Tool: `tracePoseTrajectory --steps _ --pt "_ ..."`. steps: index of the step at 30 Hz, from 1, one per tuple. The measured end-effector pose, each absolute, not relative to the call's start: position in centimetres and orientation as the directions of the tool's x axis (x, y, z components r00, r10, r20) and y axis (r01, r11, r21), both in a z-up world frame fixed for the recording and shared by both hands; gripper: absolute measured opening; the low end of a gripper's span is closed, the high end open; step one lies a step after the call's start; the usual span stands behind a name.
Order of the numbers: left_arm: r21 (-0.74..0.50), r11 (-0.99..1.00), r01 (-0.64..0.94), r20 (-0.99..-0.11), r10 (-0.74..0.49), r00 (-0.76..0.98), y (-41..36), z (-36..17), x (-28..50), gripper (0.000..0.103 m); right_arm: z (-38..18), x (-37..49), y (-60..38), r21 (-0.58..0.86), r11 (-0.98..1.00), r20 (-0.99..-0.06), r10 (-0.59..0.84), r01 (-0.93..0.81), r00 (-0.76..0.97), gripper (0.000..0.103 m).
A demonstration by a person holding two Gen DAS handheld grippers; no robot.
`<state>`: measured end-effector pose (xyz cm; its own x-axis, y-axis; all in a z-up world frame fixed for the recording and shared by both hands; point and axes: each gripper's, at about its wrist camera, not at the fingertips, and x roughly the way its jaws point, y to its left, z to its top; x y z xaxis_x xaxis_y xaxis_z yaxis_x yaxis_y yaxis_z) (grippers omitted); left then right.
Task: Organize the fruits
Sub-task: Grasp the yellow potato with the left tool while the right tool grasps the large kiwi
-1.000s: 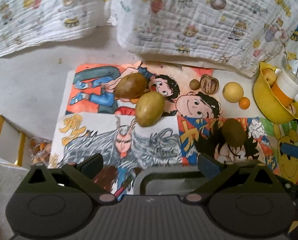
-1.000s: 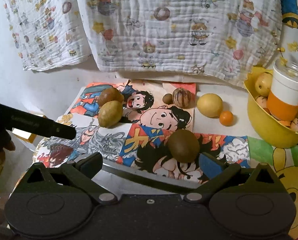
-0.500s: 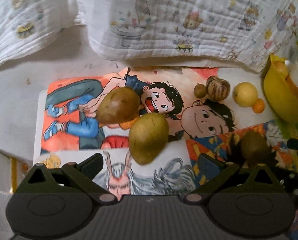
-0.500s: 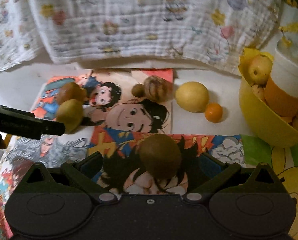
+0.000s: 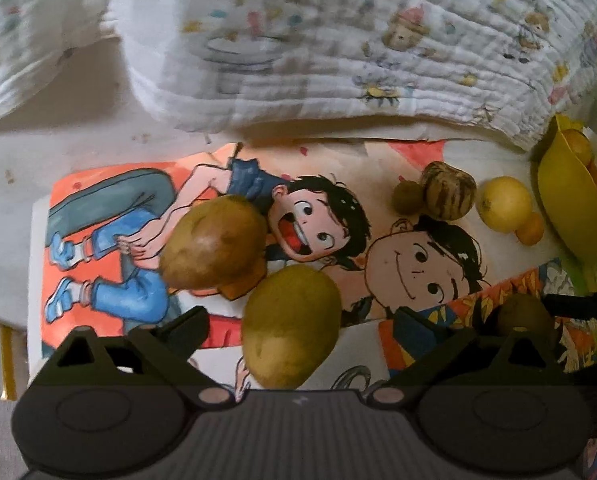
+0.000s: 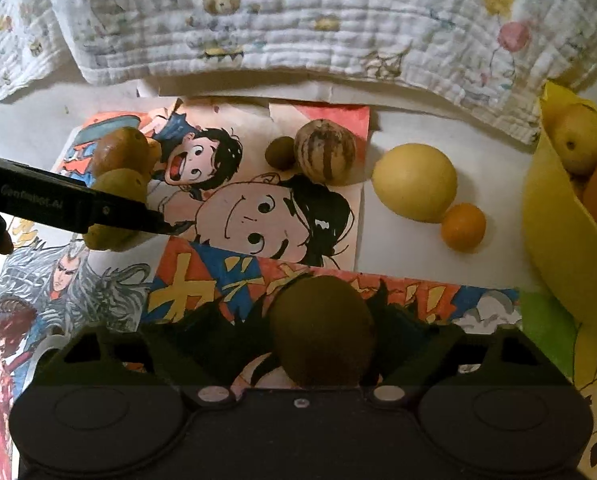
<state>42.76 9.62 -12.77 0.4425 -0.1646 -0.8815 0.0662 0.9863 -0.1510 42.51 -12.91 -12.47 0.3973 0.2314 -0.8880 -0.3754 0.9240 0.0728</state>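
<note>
A yellow-green oval fruit (image 5: 292,324) lies on the cartoon posters (image 5: 418,256). My left gripper (image 5: 298,320) straddles it, jaws closing, with a gap on both sides. A brown oval fruit (image 5: 214,242) touches it at the far left. In the right wrist view, a dark brown round fruit (image 6: 322,328) sits between the fingers of my right gripper (image 6: 318,338), whose jaws are closing, pads not pressing on it. One of the left gripper's fingers (image 6: 78,204) crosses over the yellow-green fruit (image 6: 118,188).
Farther back lie a small kiwi (image 6: 280,153), a striped round fruit (image 6: 324,150), a yellow citrus (image 6: 414,182) and a small orange (image 6: 462,226). A yellow bowl (image 6: 558,240) with fruit and an orange-and-white cup stands at the right. A printed cloth (image 6: 298,20) hangs behind.
Both grippers have come down and forward over their fruits, which now sit between the fingers. The fingers of both have drawn slightly closer together.
</note>
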Motion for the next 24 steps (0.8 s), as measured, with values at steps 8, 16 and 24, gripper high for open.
tracePoseTrajectory --steps 8,16,24 --pt "-0.138 0.988 0.067 -0.887 -0.153 0.435 9.2 -13.7 43.1 0.07 -13.4 42.2 -12.7 0.047 0.927 -0.887 0.21 -0.372 0.412 0.084" --pt "-0.13 0.991 0.046 -0.901 -0.137 0.412 9.7 -14.3 43.6 0.06 -13.7 42.5 -12.7 0.027 0.935 -0.871 0.196 -0.355 0.45 0.073" --pt "-0.13 0.991 0.028 -0.904 -0.13 0.408 9.5 -14.2 43.5 0.059 -13.8 42.8 -12.2 0.006 0.921 -0.865 0.2 -0.389 0.459 0.063"
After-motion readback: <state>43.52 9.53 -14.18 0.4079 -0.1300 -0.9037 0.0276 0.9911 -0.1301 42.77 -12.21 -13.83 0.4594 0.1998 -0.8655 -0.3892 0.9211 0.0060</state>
